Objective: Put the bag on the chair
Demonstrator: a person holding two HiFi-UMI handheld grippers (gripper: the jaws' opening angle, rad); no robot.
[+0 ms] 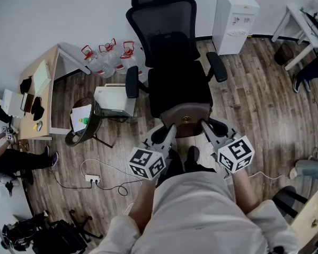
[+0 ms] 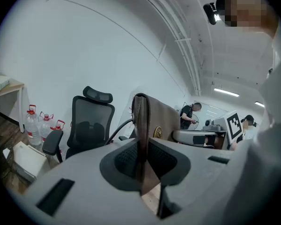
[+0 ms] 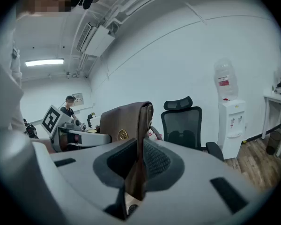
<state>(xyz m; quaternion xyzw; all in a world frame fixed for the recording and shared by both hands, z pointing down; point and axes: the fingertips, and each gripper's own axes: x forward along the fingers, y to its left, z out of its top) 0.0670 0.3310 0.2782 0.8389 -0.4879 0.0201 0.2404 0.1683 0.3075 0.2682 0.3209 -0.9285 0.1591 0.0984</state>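
A brown leather bag (image 1: 185,118) with a round gold emblem hangs between my two grippers, just in front of the seat of a black mesh office chair (image 1: 172,52). My left gripper (image 1: 169,130) is shut on the bag's left edge (image 2: 141,139). My right gripper (image 1: 205,126) is shut on its right edge (image 3: 139,149). In each gripper view the bag's side panel stands upright between the jaws, with the chair (image 2: 88,125) (image 3: 182,125) behind it.
A white water dispenser (image 1: 234,20) stands right of the chair. Several water jugs (image 1: 108,57), a white box (image 1: 115,100) and a small bin (image 1: 84,121) lie to the left, by a wooden desk (image 1: 40,89). A power strip with cables (image 1: 93,180) lies on the floor.
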